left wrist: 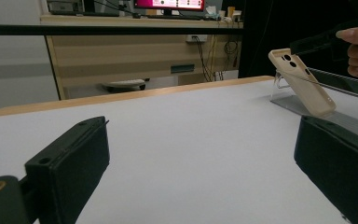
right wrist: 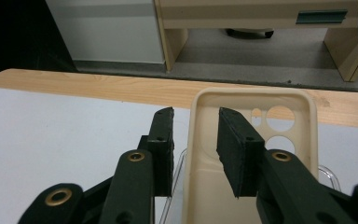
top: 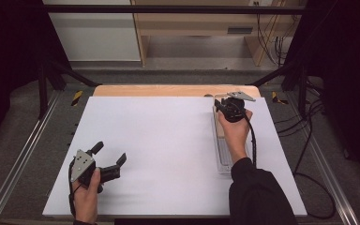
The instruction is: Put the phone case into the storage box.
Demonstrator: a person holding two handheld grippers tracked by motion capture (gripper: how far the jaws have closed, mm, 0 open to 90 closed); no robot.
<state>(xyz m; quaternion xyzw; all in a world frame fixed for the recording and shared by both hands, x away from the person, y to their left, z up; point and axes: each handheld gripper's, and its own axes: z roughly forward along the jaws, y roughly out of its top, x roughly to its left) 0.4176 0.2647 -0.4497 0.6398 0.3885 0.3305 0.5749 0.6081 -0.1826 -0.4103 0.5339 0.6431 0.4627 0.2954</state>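
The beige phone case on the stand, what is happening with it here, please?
A person works at a white table with tongs in each hand. The right tongs straddle the left edge of the beige phone case, which leans on a clear stand; the jaws stand apart from it on both sides, not gripping. The left tongs wait open near the table's front left, holding nothing.

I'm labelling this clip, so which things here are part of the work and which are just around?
In the job:
- beige plastic phone case, leaning on the stand
- clear acrylic stand
- right gripper, jaws either side of the case's left edge

Just around:
- left gripper, open, apart from the case
- white table top
- pale wooden desk behind
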